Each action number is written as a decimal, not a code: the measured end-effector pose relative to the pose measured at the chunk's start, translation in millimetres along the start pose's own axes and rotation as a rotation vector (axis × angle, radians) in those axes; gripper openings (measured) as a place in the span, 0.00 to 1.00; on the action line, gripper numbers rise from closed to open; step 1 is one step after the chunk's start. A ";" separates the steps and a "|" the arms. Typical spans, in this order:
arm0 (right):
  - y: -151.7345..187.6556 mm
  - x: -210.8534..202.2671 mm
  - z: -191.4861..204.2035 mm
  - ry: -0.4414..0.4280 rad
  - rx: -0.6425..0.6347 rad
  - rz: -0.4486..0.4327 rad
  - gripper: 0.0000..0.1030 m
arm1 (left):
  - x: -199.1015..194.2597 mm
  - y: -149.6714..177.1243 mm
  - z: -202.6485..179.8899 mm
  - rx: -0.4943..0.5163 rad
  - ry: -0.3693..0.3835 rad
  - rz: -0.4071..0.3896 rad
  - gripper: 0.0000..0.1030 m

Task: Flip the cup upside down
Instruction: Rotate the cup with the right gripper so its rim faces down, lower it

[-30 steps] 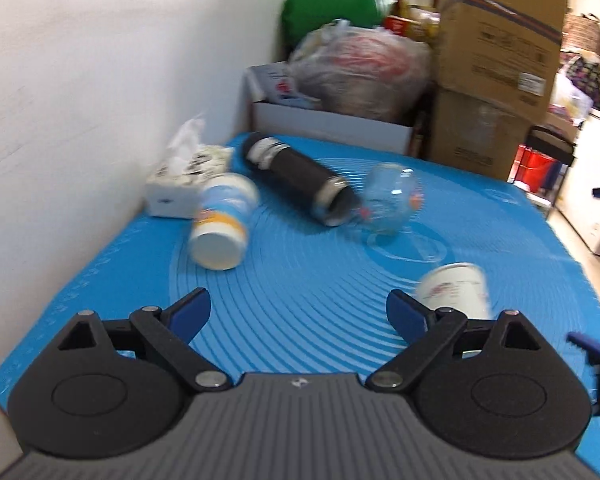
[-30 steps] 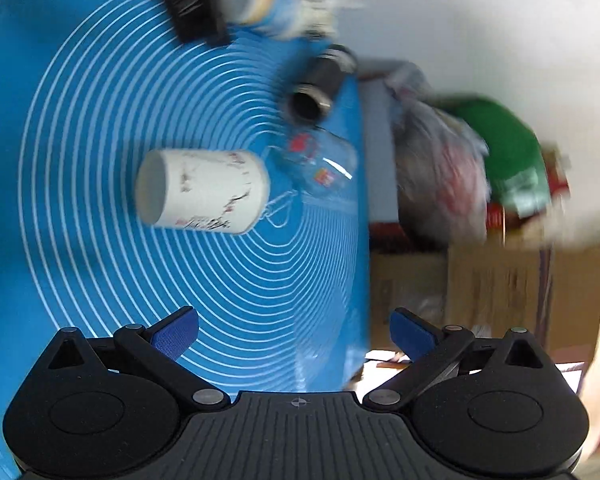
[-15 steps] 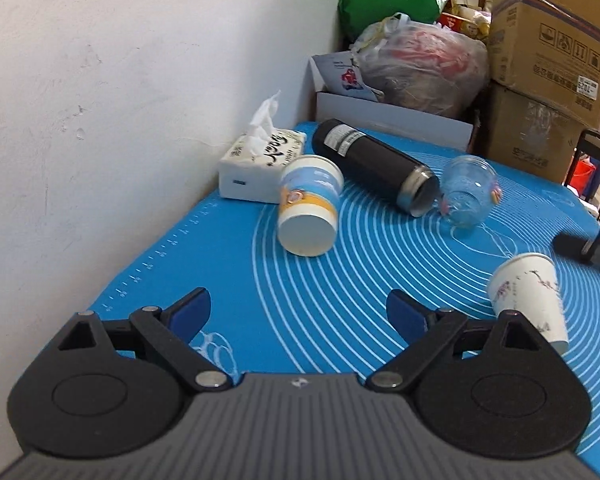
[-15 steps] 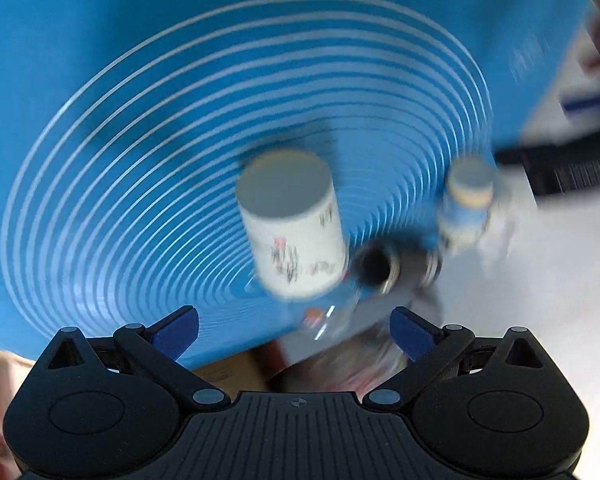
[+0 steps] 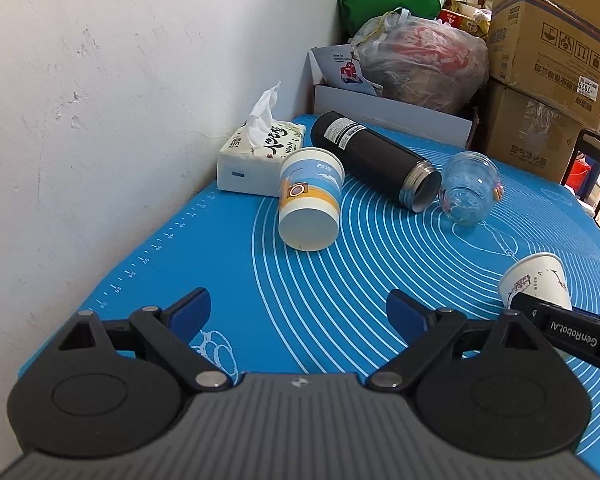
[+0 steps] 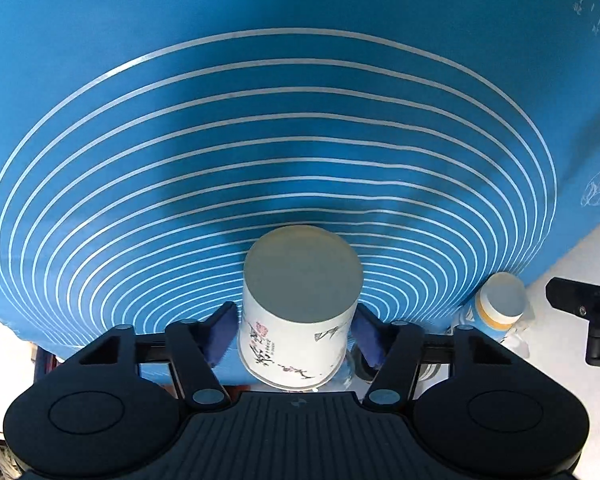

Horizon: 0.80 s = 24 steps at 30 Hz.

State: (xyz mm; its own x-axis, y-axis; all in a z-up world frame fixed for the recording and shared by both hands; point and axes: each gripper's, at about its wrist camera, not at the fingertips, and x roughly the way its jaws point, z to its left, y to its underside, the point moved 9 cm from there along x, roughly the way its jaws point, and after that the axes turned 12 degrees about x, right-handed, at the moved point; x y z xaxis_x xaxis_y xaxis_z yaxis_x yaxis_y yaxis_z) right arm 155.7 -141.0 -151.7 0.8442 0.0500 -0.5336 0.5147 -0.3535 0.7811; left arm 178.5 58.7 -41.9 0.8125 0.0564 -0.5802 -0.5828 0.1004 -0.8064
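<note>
A white paper cup [image 6: 300,304] with a pink-and-black flower print sits between the blue pads of the right gripper [image 6: 296,336], its flat base facing the camera and its mouth toward the gripper body, over the blue mat [image 6: 260,120] with white rings. The pads appear to touch or nearly touch the cup's sides, so the grip looks made or just about made, though how firmly it presses cannot be told. From the left wrist view the same cup [image 5: 536,280] shows at the right edge of the mat, with the black right gripper arm crossing in front of it. The left gripper [image 5: 300,312] is spread wide and holds nothing, low over the near end of the mat. To do this step well, the squeeze should be light, since thin paper walls are likely to buckle, and the cup should come down square so its rim meets the mat all round before release. Nearby lie a blue-and-yellow paper cup [image 5: 310,200], a black flask [image 5: 376,160], a clear plastic cup [image 5: 468,188] and a tissue box [image 5: 256,160].
</note>
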 end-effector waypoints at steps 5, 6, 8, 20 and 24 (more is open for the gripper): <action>7.1 -9.5 -3.4 0.009 0.051 -0.026 0.53 | -0.6 0.6 -1.0 0.008 -0.008 -0.004 0.91; 9.3 -10.9 -5.3 0.017 0.074 -0.026 0.53 | -0.6 0.4 -0.4 0.006 -0.010 -0.006 0.91; 14.4 -11.7 -11.2 0.019 0.149 -0.019 0.52 | -0.7 0.4 0.1 0.000 -0.013 -0.008 0.91; 92.2 -41.5 -56.4 -0.093 1.270 -0.078 0.52 | 2.5 3.9 -13.2 0.011 0.012 0.014 0.91; 123.4 -44.6 -48.0 -0.152 1.703 -0.167 0.52 | 3.3 4.7 -18.9 0.019 0.026 0.019 0.91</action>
State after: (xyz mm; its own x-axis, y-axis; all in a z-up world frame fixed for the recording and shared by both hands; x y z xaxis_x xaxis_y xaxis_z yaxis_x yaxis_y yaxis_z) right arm 188.7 -142.0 -16.0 0.7296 0.1400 -0.6694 -0.2228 -0.8767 -0.4262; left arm 178.3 40.6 -49.8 0.8007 0.0327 -0.5982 -0.5974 0.1182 -0.7932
